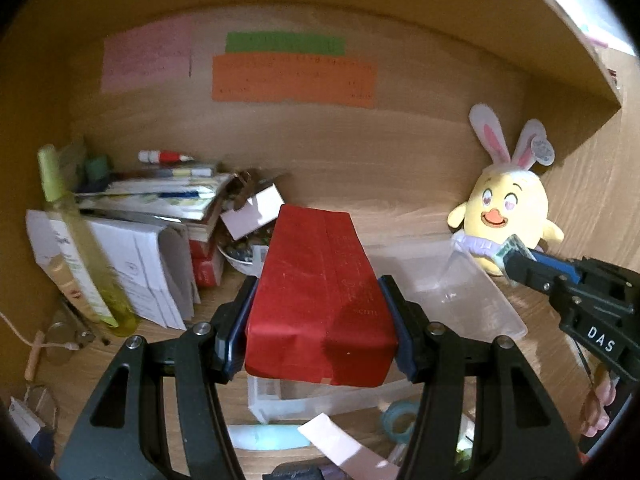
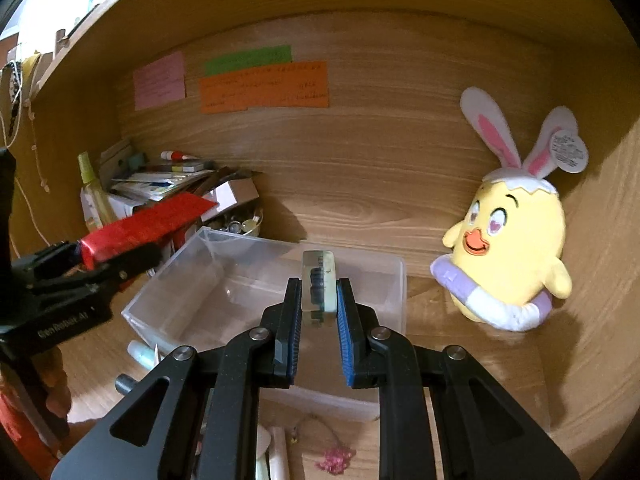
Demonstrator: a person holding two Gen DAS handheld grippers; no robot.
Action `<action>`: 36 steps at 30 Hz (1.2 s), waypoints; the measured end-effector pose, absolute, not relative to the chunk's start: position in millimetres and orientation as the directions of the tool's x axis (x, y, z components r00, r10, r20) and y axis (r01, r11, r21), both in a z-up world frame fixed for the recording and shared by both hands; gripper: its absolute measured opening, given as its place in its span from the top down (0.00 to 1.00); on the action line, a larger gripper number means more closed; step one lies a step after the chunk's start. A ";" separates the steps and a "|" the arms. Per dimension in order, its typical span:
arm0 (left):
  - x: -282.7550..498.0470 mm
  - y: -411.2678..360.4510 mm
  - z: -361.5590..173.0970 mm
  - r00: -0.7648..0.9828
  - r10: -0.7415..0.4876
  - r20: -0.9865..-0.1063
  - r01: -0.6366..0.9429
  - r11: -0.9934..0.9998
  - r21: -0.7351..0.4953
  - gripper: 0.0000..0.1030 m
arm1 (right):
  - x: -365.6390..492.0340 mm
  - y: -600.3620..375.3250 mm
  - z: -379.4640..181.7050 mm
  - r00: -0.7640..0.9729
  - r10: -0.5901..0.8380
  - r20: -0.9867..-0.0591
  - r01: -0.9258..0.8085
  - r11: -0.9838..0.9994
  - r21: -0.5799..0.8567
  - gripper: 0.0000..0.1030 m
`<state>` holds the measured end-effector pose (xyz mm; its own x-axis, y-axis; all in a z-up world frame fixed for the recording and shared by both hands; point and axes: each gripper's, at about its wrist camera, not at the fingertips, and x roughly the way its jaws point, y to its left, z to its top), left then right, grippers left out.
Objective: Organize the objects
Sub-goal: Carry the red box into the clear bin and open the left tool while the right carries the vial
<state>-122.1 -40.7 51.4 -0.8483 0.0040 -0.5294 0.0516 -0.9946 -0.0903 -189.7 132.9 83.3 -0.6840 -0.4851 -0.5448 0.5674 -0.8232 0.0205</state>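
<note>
My left gripper (image 1: 318, 312) is shut on a long red box (image 1: 320, 292), held lengthwise above the desk; in the right wrist view the red box (image 2: 148, 224) sticks out from the left gripper (image 2: 116, 256) at the left. My right gripper (image 2: 319, 296) is shut on a small clear block (image 2: 318, 284) with dark shapes inside, hanging over a clear plastic bin (image 2: 360, 264). In the left wrist view the right gripper (image 1: 516, 256) reaches in from the right above the clear bin (image 1: 480, 300).
A yellow chick plush (image 2: 516, 248) with rabbit ears leans in the right corner. A pile of books, papers and boxes (image 1: 152, 216) and a yellow-green spray bottle (image 1: 76, 240) crowd the left. Coloured notes (image 2: 264, 84) hang on the back wall. Small items, including tape (image 1: 400, 420), lie in front.
</note>
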 end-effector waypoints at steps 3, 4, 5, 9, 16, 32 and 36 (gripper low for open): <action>-134.4 -43.2 45.3 -0.825 0.024 -0.564 0.047 -0.993 -0.110 0.43 | -201.6 127.9 80.2 -0.671 -0.482 -0.563 0.570 -0.822 0.025 0.85; -138.1 -44.3 43.3 -0.817 0.031 -0.575 0.045 -0.992 -0.118 0.43 | -206.1 125.8 77.3 -0.666 -0.478 -0.573 0.569 -0.822 0.025 0.85; -141.7 -45.5 41.0 -0.810 0.038 -0.585 0.044 -0.991 -0.125 0.43 | -209.0 124.0 74.4 -0.661 -0.474 -0.581 0.569 -0.822 0.024 0.85; -154.4 -47.4 31.3 -0.777 0.058 -0.627 0.039 -0.989 -0.140 0.43 | -221.7 115.6 55.4 -0.624 -0.460 -0.632 0.574 -0.818 0.029 0.85; -172.6 -41.1 14.1 -0.713 0.097 -0.694 0.004 -0.990 -0.143 0.43 | -242.8 104.1 30.9 -0.552 -0.442 -0.708 0.577 -0.814 0.058 0.85; -193.7 -35.7 -12.4 -0.646 0.095 -0.757 -0.031 -0.995 -0.098 0.43 | -256.5 81.4 5.0 -0.499 -0.354 -0.791 0.597 -0.802 -0.018 0.85; -196.0 -37.1 -14.5 -0.642 0.075 -0.763 -0.023 -0.997 -0.078 0.43 | -254.3 79.4 3.8 -0.496 -0.344 -0.797 0.600 -0.800 -0.028 0.85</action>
<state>-196.0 -37.1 -14.5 -0.6421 0.0749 -0.7629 -0.0235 -0.9967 -0.0781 -254.3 79.4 3.8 -0.4961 -0.3440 -0.7972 0.5999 -0.7995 -0.0283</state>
